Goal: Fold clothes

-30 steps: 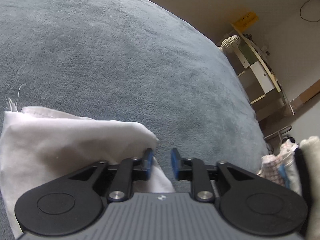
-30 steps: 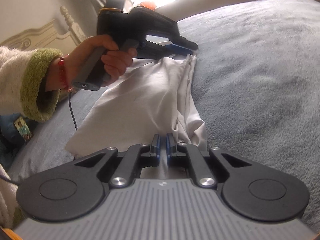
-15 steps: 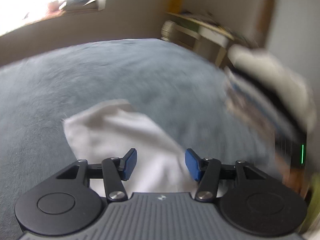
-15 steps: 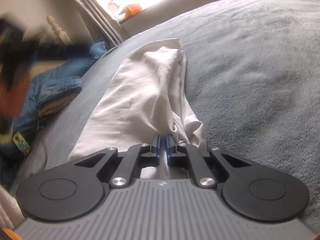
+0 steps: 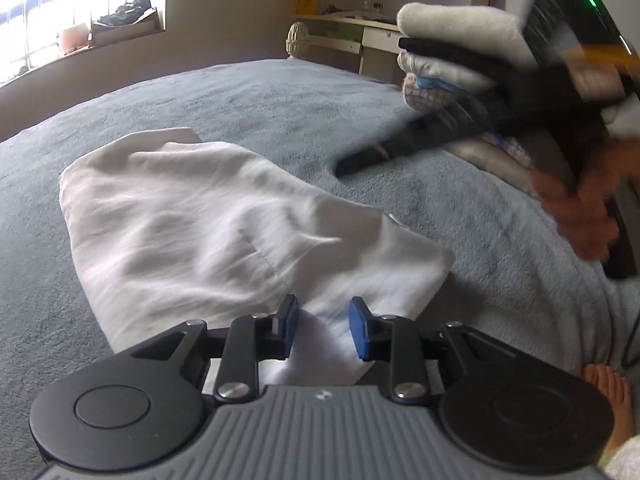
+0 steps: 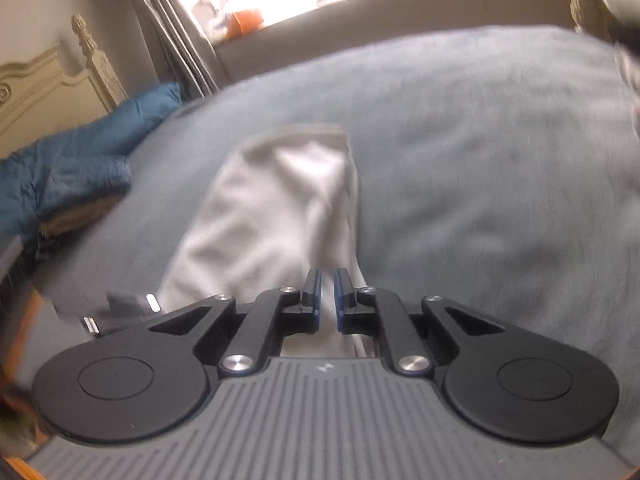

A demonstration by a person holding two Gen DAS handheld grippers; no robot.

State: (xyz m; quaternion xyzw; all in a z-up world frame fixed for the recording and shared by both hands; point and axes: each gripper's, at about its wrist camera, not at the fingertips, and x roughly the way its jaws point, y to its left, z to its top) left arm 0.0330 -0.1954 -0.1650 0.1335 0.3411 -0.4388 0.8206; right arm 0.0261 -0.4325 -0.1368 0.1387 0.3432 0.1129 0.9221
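A white garment [image 5: 224,232] lies folded into a long strip on the grey-blue bedspread [image 5: 280,96]. My left gripper [image 5: 323,328] hovers low over the garment's near end. Its jaws are closing, with cloth showing below the gap and the blue pads [image 5: 290,326] not pressing on it. In the left wrist view my right gripper [image 5: 352,164] is a blurred shape in the air at the right, held in a hand [image 5: 580,216], and no cloth hangs from it. In its own view the right gripper [image 6: 326,300] has a thin, slightly widening gap above the garment [image 6: 276,200].
A stack of folded clothes [image 5: 452,36] sits at the bed's right edge. Blue garments [image 6: 80,152] lie heaped at the left by the cream headboard [image 6: 44,76]. A bare foot [image 5: 608,384] shows at the lower right. Behind the bed are a window and a desk.
The left gripper let go of the garment's far end, swung round to its near end and rolled level, its jaws widening and then narrowing. The right gripper released the cloth and rose.
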